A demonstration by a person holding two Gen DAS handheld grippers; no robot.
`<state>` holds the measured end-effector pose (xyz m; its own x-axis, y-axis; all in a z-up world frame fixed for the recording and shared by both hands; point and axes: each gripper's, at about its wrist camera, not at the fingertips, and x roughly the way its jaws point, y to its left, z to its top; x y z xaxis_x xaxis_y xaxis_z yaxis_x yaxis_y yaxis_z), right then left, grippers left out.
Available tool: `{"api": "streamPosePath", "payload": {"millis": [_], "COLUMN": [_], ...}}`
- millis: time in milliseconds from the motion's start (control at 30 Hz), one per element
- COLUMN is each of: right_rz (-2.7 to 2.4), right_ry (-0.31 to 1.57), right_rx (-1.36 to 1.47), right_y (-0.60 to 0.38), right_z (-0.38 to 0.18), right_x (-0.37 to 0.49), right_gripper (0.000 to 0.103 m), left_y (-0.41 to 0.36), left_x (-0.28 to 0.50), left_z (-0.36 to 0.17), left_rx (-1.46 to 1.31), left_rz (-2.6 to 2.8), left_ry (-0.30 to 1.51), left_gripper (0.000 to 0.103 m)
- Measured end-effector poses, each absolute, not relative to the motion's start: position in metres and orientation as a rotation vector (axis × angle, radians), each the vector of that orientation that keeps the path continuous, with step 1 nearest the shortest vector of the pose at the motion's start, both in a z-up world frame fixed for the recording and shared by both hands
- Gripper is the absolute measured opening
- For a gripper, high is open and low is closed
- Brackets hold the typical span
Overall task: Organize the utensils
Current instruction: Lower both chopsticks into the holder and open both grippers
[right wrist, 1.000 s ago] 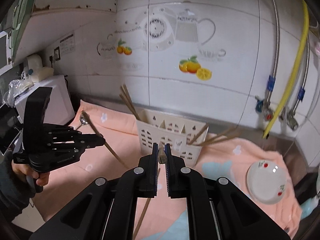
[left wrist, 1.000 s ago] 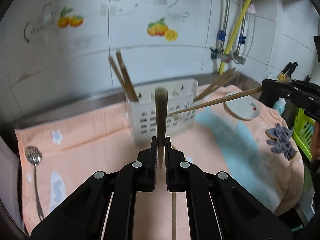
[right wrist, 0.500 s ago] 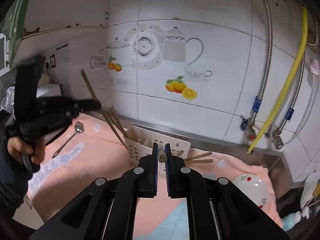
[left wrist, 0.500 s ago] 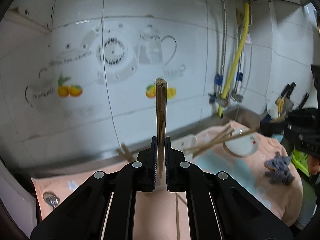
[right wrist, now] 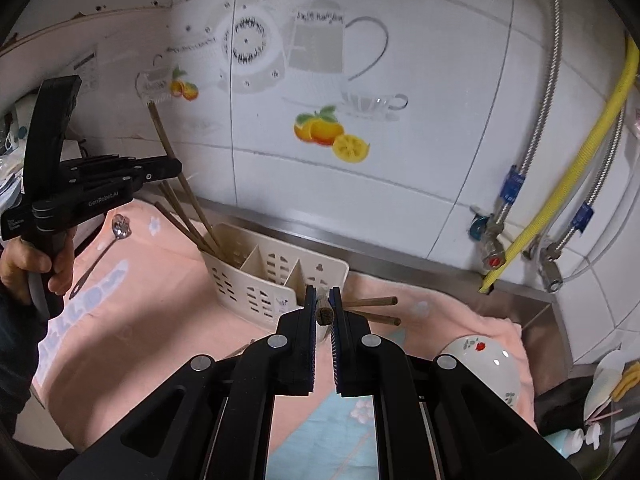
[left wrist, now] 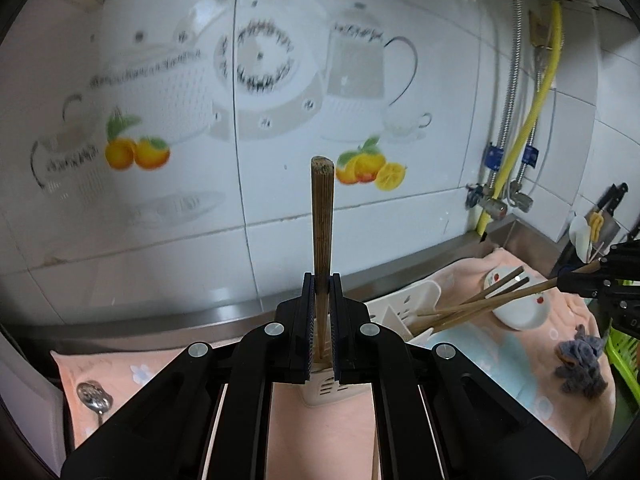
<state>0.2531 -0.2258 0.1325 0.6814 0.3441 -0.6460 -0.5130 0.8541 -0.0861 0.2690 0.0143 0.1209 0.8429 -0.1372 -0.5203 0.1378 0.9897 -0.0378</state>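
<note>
My left gripper (left wrist: 322, 280) is shut on a brown chopstick (left wrist: 322, 216) that stands upright between its pads. Seen from the right wrist, the left gripper (right wrist: 176, 168) holds that chopstick (right wrist: 160, 128) slanting down toward the left compartment of the white slotted caddy (right wrist: 272, 276), where other chopsticks (right wrist: 184, 224) lean. My right gripper (right wrist: 325, 293) is shut on another chopstick end (right wrist: 325, 314). From the left wrist, the right gripper (left wrist: 564, 280) holds its chopstick (left wrist: 480, 300) slanting into the caddy's (left wrist: 404, 300) right end.
The caddy stands on a peach towel (right wrist: 140, 320) against a tiled wall. A metal spoon (right wrist: 120, 228) lies on the towel at left. A white bowl (right wrist: 480, 364) sits at right, with a grey cloth (left wrist: 580, 364) and green basket (left wrist: 624, 360) beyond. Hoses (right wrist: 560, 168) hang at right.
Both grippers have risen and come closer to the caddy with their chopsticks still held. The wall now fills most of both views, and the caddy sits low behind the fingers.
</note>
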Motion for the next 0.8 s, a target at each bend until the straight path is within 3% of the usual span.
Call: {"api": "streamPosePath", "payload": {"millis": [533,600,667,800], "right_rz": [0.526,0.524,0.525,0.519], "right_ry": [0.764,0.751,0.742,0.704], "right_rx": [-0.272,-0.267,-0.261,-0.244], "right_y": [-0.202,-0.203,-0.204,-0.209], "right_z": [0.114,0.115,0.116,0.121], "right_x": [0.283,0.282,0.280,0.269], "right_gripper": [0.007,0.009,0.010,0.022], "left_y": [0.011,0.011,0.010,0.012], "left_x": [0.279,0.276,0.273,0.261], "left_z": [0.099,0.100,0.102,0.108], "left_rx": [-0.007,-0.005,0.001,-0.007], "left_rz": [-0.162,-0.168,-0.163,-0.162], "left_ry": [0.603,0.596,0.587,0.560], "left_gripper": [0.008,0.011,0.022,0.033]}}
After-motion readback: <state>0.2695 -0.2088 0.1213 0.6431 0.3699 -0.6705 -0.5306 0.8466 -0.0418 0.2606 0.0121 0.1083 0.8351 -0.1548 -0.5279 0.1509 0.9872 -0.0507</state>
